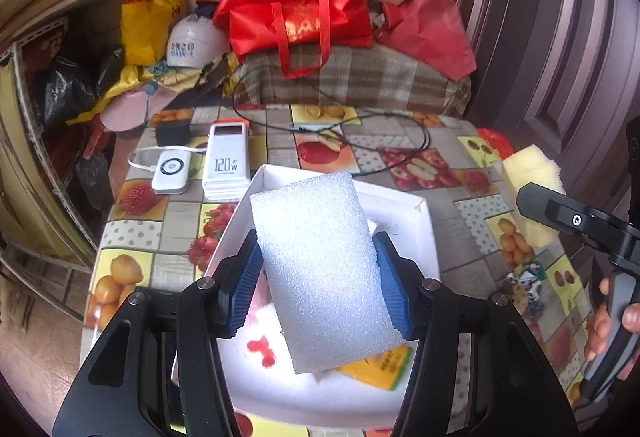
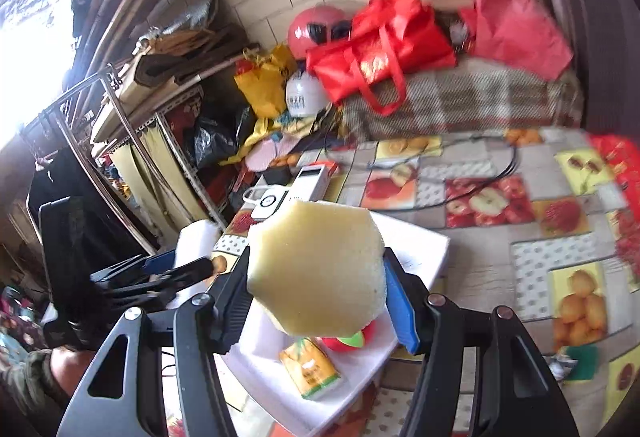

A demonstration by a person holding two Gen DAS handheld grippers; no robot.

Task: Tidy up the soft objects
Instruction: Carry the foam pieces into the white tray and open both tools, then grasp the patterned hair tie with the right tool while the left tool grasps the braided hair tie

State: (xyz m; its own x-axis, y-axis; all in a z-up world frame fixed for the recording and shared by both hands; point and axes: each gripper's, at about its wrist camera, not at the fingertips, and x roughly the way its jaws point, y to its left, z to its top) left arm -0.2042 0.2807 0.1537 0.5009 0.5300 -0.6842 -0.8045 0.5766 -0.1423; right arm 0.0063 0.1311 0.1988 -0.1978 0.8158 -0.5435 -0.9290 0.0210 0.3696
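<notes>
My left gripper (image 1: 316, 279) is shut on a white foam block (image 1: 320, 269), held tilted above a shallow white box (image 1: 400, 205) on the fruit-patterned table. My right gripper (image 2: 316, 287) is shut on a pale yellow sponge (image 2: 316, 269), its blue pads pressing both sides, over the same white box (image 2: 416, 245). Inside the box lie a yellow tissue pack (image 2: 312, 369), a red soft toy with a green bit (image 2: 348, 341) and white padding. From the left wrist view the yellow sponge (image 1: 532, 173) and the right gripper's black frame (image 1: 576, 221) show at the right edge.
Two white power banks (image 1: 200, 169) with cables lie behind the box. A red bag (image 1: 304, 21), helmets and a plaid-covered bench stand at the back. A metal shelf (image 2: 160, 141) with bags is to the left. A person's hand (image 1: 616, 321) grips the right handle.
</notes>
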